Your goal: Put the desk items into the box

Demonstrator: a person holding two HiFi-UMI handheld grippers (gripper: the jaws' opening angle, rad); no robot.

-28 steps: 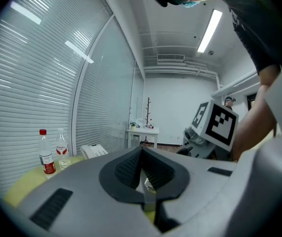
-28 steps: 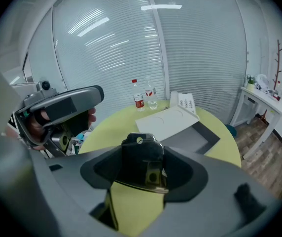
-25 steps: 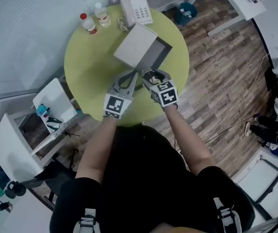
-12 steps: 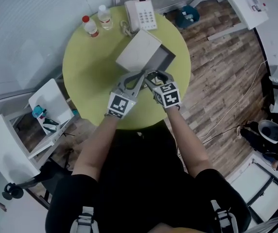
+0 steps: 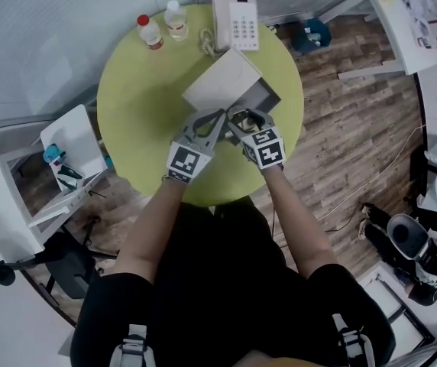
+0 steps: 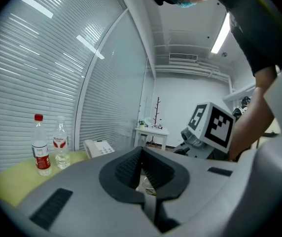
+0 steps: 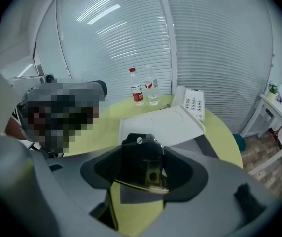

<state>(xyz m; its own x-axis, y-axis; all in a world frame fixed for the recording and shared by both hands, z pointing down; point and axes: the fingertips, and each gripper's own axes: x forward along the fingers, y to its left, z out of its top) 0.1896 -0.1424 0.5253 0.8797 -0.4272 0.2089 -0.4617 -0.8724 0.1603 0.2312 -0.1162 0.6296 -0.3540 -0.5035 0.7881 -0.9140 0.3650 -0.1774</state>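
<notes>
A round green table (image 5: 138, 113) is carrying a box (image 5: 222, 82) at centre, a phone (image 5: 234, 23) and two bottles (image 5: 150, 32) at its far edge.

Quick count on the round table (image 5: 138, 105): two bottles at the far edge, one red-capped bottle (image 5: 150, 31) and one white-capped bottle (image 5: 176, 20), plus one phone (image 5: 235, 24) just beside them at that same edge. One box (image 5: 220, 82) sits near the middle. Two grippers too, left gripper (image 5: 218, 115) and right gripper (image 5: 244, 118), and one black item (image 7: 138, 149).
</notes>
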